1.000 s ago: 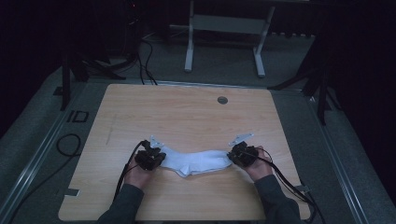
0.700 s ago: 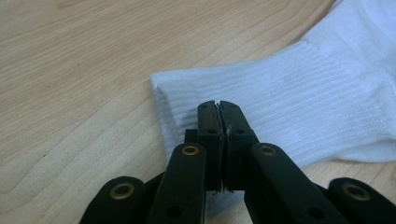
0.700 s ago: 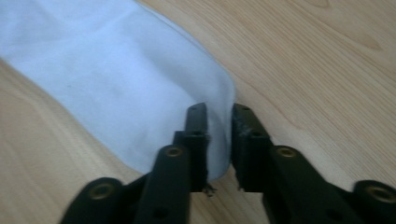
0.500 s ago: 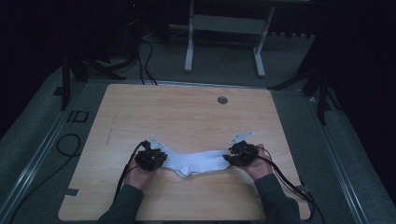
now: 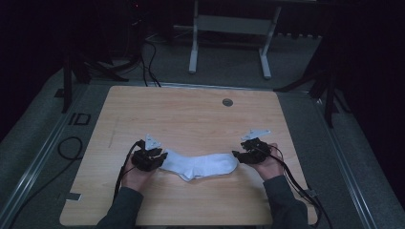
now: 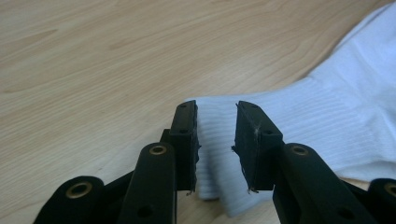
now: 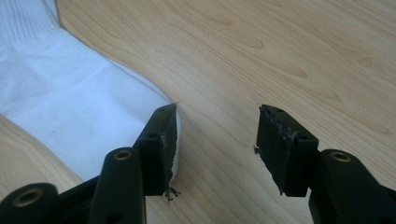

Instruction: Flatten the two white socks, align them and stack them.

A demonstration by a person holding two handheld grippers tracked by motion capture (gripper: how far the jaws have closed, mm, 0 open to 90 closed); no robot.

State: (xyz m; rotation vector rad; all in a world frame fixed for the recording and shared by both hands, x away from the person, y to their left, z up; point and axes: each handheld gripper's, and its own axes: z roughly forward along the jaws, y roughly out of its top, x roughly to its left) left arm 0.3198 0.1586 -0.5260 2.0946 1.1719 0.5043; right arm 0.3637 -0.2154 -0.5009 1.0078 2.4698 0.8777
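Note:
A white sock [image 5: 200,164] lies flat on the wooden table [image 5: 191,114] near its front edge, stretched out between my two grippers. My left gripper [image 5: 164,157] is at the ribbed cuff end. In the left gripper view its jaws [image 6: 215,112] stand a little apart, with the cuff [image 6: 327,116] lying between and under them. My right gripper [image 5: 235,154] is at the toe end. In the right gripper view it [image 7: 217,112] is open wide over bare wood, and the toe of the sock [image 7: 70,102] touches the outer side of one jaw.
A round grommet [image 5: 227,102] sits in the table's far middle. Cables [image 5: 291,176] trail from both grippers toward the front edge. Behind the table stands a metal frame [image 5: 229,28] on a dark floor with loose cords [image 5: 71,148].
The right gripper has let go of the toe and drawn a little to the right. The sock has settled flat. The left gripper stays at the cuff.

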